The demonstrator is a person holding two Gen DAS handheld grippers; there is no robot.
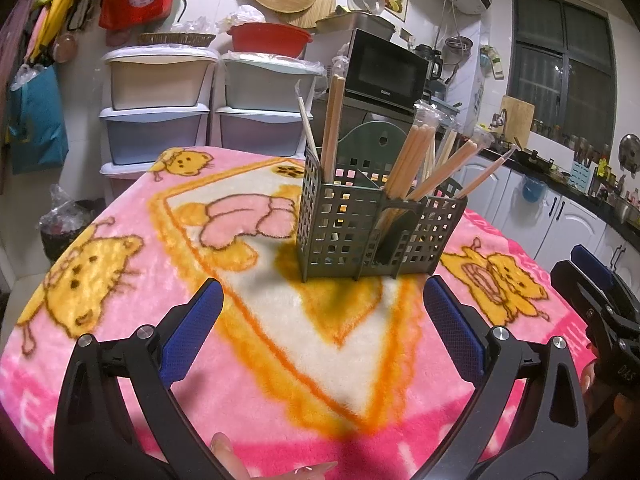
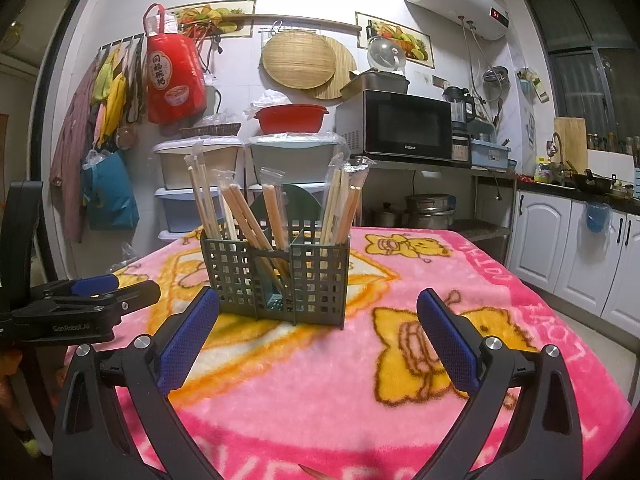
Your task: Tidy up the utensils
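Both the left gripper and the right gripper are hovering with fingers spread and nothing between them, probably because no chopsticks are lying loose on the blanket. 1 rack is standing just ahead of the fingertips, holding roughly 10 wrapped chopsticks across its compartments.

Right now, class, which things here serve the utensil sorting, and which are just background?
Job: green utensil holder; wrapped chopsticks; left gripper; right gripper, both open.

Background: microwave; red basin; storage drawers; pink blanket.
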